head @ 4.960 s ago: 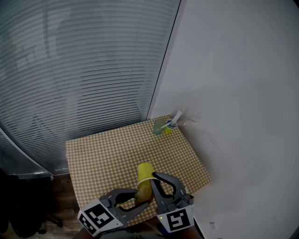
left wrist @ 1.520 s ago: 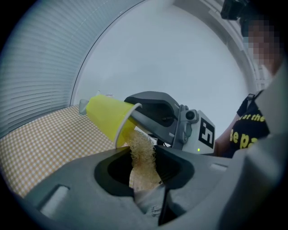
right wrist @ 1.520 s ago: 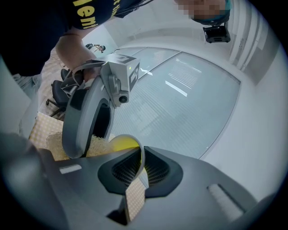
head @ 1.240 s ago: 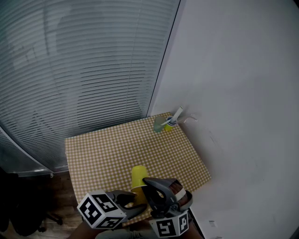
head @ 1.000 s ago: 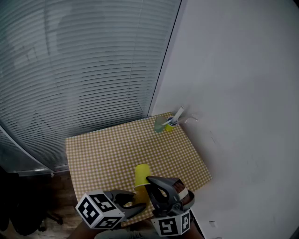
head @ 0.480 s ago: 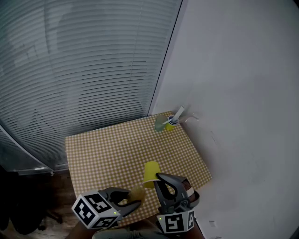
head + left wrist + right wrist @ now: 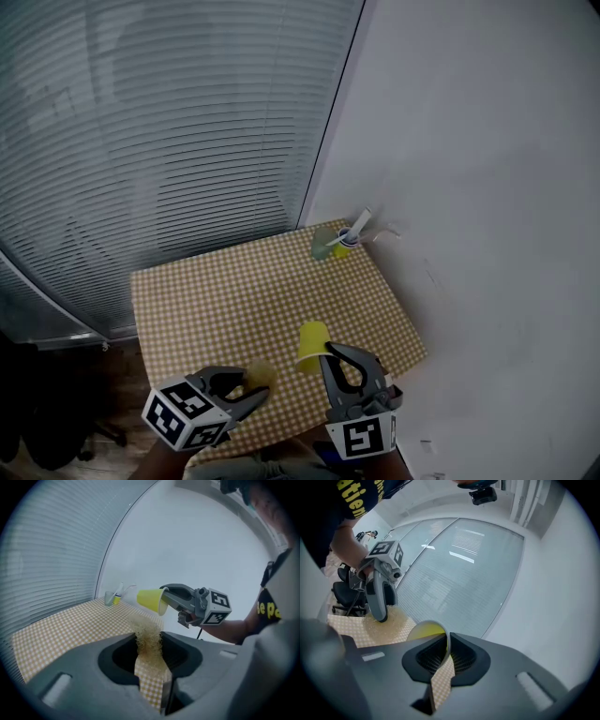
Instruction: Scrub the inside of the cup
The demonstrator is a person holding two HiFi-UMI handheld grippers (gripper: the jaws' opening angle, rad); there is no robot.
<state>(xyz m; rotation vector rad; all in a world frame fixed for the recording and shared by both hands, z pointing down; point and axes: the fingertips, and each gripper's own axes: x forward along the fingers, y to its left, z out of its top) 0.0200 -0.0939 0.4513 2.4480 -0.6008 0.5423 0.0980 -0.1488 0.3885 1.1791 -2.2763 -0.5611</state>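
Note:
A yellow cup [image 7: 311, 344] hangs on its side above the checked table [image 7: 225, 291], its mouth turned toward the left gripper. My right gripper [image 7: 330, 355] is shut on the cup's rim [image 7: 442, 644], one jaw inside and one outside. My left gripper [image 7: 253, 382] is shut on a tan scrub pad [image 7: 260, 376] and holds it a short way left of the cup, apart from it. The left gripper view has the scrub pad [image 7: 148, 637] between the jaws, with the cup [image 7: 150, 599] ahead of it. In the right gripper view the left gripper [image 7: 380, 615] hovers beyond the cup [image 7: 425, 630].
A pale green cup [image 7: 322, 246] and a small yellow holder [image 7: 343, 247] with a white brush stand at the table's far right corner by the white wall. Window blinds run behind the table. An office chair [image 7: 347, 597] stands off to the side.
The scrub pad was at the cup's mouth; the left gripper has drawn it out and moved left. The right gripper has carried the cup right and rolled it.

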